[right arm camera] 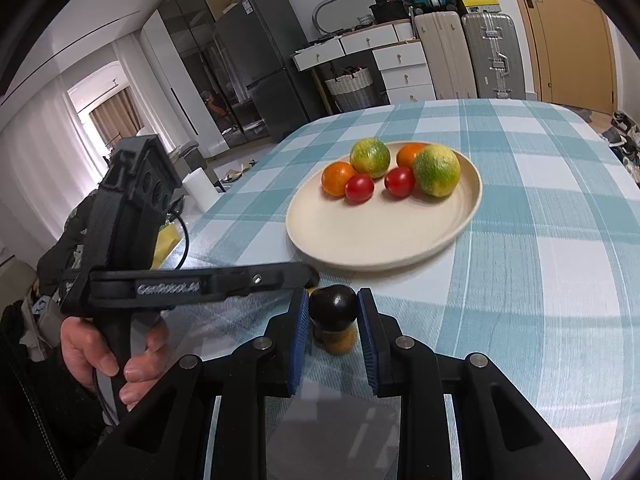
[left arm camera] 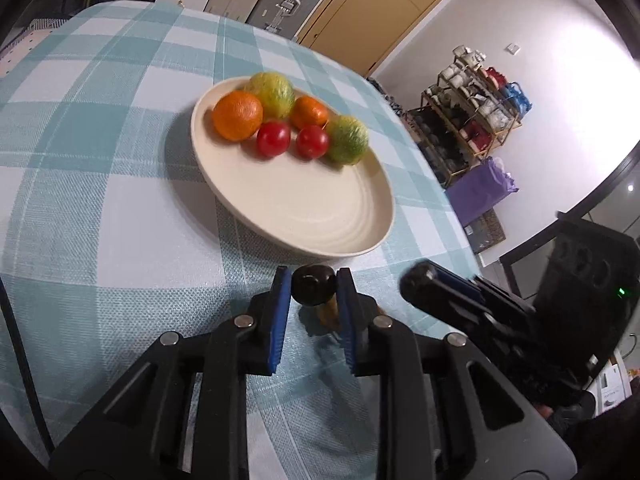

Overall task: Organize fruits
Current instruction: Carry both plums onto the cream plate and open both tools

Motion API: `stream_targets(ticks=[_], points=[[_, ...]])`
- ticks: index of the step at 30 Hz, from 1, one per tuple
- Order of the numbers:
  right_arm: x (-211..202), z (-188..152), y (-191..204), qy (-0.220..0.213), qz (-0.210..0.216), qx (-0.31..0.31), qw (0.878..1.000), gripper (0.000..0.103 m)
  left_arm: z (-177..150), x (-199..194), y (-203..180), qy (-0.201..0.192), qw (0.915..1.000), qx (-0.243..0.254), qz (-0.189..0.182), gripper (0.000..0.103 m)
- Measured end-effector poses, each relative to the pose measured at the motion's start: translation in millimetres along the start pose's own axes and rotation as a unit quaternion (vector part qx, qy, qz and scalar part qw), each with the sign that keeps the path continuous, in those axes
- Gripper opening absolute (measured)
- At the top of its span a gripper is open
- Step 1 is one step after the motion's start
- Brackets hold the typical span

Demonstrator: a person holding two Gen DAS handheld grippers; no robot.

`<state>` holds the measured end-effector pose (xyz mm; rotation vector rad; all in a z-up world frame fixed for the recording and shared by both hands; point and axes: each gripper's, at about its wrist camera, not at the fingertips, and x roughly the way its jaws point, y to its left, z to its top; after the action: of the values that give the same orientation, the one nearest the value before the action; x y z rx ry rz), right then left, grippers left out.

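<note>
Black-skinned and round, the dark fruit (left arm camera: 314, 286) is sitting on the checked tablecloth (left arm camera: 100, 200) just in front of the cream plate (left arm camera: 320, 216), with a yellow-brown piece (left arm camera: 328, 312) showing right under it.

You are holding the left gripper (left arm camera: 313, 276) so that its 2 blue pads are flanking the fruit closely on both sides. Whether they are pressing on it cannot be told.

From the right wrist view, the right gripper (right arm camera: 334, 294) is framing the same fruit between its pads in the same way, and its grip cannot be told either. In the left wrist view its tip is lying apart from the fruit, off to the right.

On the far half of the plate, 2 oranges (left arm camera: 237, 116), 2 red tomatoes (left arm camera: 273, 139) and 2 green-yellow fruits (left arm camera: 347, 140) are clustering together, touching one another. The near half is showing bare glaze.

Your left hand (right arm camera: 100, 352) is wrapping the black handle, and suitcases (right arm camera: 492, 56) are standing against the far wall.
</note>
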<state>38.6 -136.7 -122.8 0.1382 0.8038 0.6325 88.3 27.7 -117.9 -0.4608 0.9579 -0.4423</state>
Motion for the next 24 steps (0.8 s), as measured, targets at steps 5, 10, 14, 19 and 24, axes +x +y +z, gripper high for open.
stream_targets(ticks=[5, 10, 14, 19, 24], points=[[8, 21, -1, -0.008, 0.006, -0.008, 1.0, 0.025, 17, -18, 2, -0.026, 0.9997, 0.001, -0.006, 0.02], [24, 47, -6, -0.012, 0.017, -0.003, 1.0, 0.025, 42, -22, 14, -0.042, 0.9991, -0.004, 0.002, 0.02], [43, 64, -7, -0.007, 0.022, -0.003, 1.0, 0.025, 60, -17, 29, -0.045, 0.9988, -0.019, 0.008, 0.02], [69, 75, -4, 0.014, 0.024, -0.008, 1.0, 0.025, 77, -5, 42, -0.038, 0.9989, -0.026, 0.01, 0.02], [91, 83, -2, 0.031, 0.027, -0.014, 0.999, 0.025, 91, 10, 49, -0.034, 0.9989, -0.031, 0.01, 0.02]])
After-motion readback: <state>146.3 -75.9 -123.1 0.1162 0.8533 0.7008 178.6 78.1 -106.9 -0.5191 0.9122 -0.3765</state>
